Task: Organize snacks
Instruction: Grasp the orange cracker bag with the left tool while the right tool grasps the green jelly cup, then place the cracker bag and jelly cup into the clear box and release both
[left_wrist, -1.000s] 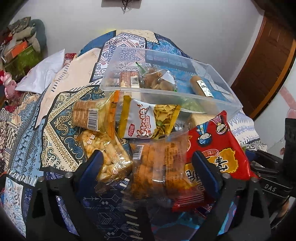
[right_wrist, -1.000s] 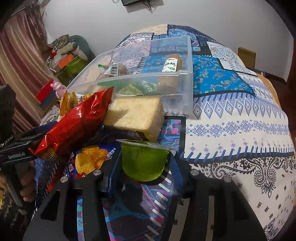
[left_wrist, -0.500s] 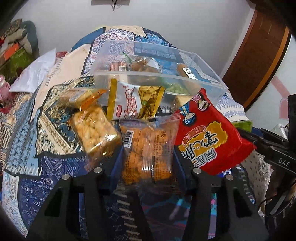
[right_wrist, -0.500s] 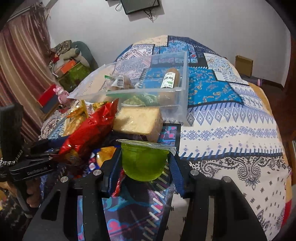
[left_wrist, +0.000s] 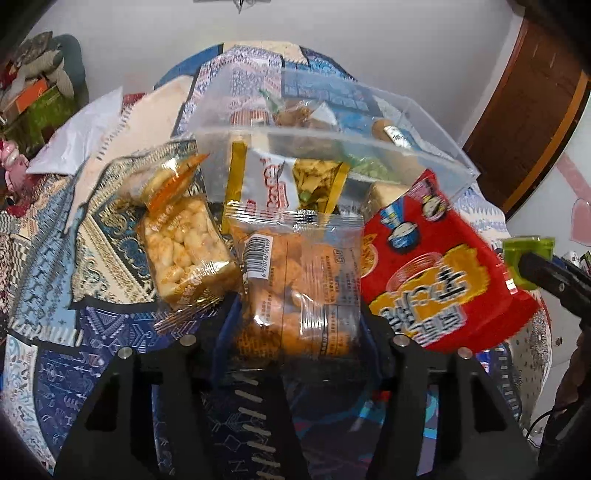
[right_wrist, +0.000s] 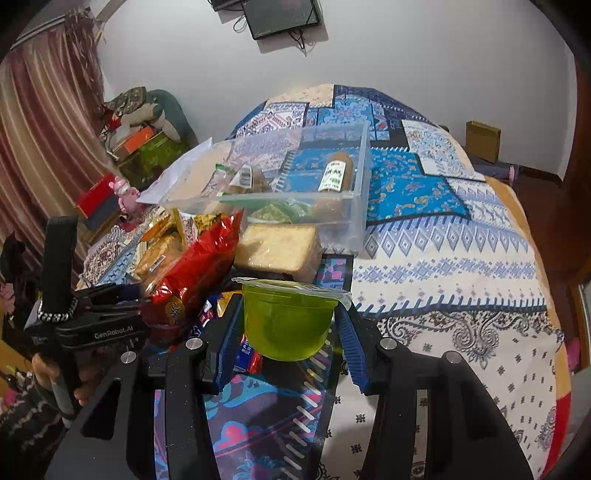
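Two grippers each carry one snack above the patterned bedspread (right_wrist: 461, 254), both short of the clear plastic bin (right_wrist: 360, 192) that lies toward the bed's far edge. The left gripper (left_wrist: 295, 321) is clamped on a clear packet of orange puffed snacks (left_wrist: 299, 280), held by its lower half with the barcode end pointing up. The right gripper (right_wrist: 286, 325) pinches a sealed green jelly cup (right_wrist: 286, 321) by its side walls, foil lid uppermost and roughly level.

Loose packets lie between the grippers and the bin's near wall: a red crisp bag (left_wrist: 439, 273), a white and yellow bag (left_wrist: 280, 181) leaning at that wall, a pale rice-puff packet (left_wrist: 184, 247) and a wrapped cake slice (right_wrist: 277, 247). The bin already holds a brown bottle (right_wrist: 336, 173) and some small packets.

The step in hand appears to be the carry to the bin. To do it well, each load should probably rise above the near rim before travelling forward, so that the hanging packet does not drag the red bag along. The cup is best kept upright and set down on bare floor near the bottle, with light pressure, since its thin walls may buckle. The two releases are best made one after the other, the grippers kept well apart.
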